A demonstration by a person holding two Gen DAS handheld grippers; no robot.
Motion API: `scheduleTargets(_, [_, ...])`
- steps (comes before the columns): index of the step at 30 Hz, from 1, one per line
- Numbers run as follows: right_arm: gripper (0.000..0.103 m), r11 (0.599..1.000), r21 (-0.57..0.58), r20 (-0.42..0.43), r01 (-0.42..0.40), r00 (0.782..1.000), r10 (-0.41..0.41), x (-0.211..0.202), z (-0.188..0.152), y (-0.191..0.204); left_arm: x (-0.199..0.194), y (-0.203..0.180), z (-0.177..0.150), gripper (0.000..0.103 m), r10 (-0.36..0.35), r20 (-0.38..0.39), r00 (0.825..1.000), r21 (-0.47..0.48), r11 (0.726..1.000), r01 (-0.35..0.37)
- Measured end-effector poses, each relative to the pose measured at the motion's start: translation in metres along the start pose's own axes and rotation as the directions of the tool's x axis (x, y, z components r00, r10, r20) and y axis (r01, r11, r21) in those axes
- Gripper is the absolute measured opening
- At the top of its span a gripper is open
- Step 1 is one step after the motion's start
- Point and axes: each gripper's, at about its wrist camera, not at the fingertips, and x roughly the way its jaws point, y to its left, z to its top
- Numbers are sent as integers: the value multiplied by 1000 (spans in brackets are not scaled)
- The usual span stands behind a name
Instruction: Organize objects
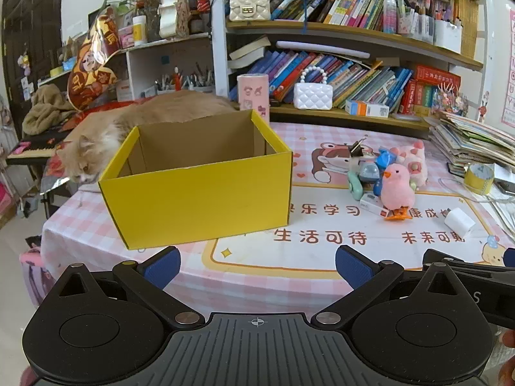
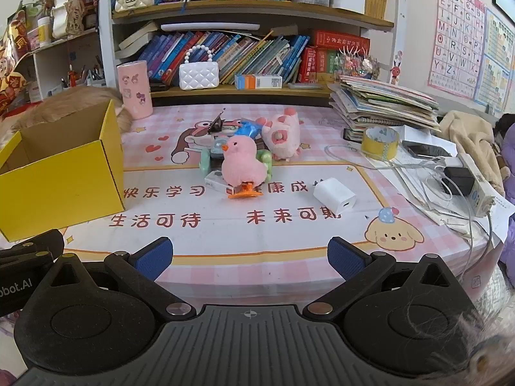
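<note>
An open, empty-looking yellow cardboard box [image 1: 199, 193] stands on the pink tablecloth; it also shows at the left of the right wrist view [image 2: 64, 180]. A pile of small toys lies to its right: a pink plush chick [image 1: 397, 189] [image 2: 243, 165], a pink plush pig [image 1: 413, 160] [image 2: 283, 135], a blue toy [image 2: 246, 128], a black binder clip [image 1: 359, 148] and a flat white box [image 2: 215, 180]. A white charger cube [image 1: 460, 222] [image 2: 334, 196] lies apart. My left gripper [image 1: 256, 265] is open and empty before the box. My right gripper [image 2: 249, 257] is open and empty before the toys.
An orange cat [image 1: 106, 148] lies behind the box. A pink cylinder [image 2: 134, 88] stands at the back. A stack of books [image 2: 386, 106], a yellow tape roll [image 2: 379, 143], cables and a power strip [image 2: 476, 186] fill the right side. Bookshelves [image 2: 257, 3] rise behind the table.
</note>
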Motion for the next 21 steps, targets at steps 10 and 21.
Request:
scheduleTargets(10, [103,1000,-7,5,2,1000,-2,0,0,1,1,2,0,103,-11,-13,1000,-8,1000,11])
scheduleTargets(21, [103,1000,-11,7,2,1000,-1,0,0,2,0,3,0,103,-10,-10,1000,-6,1000,10])
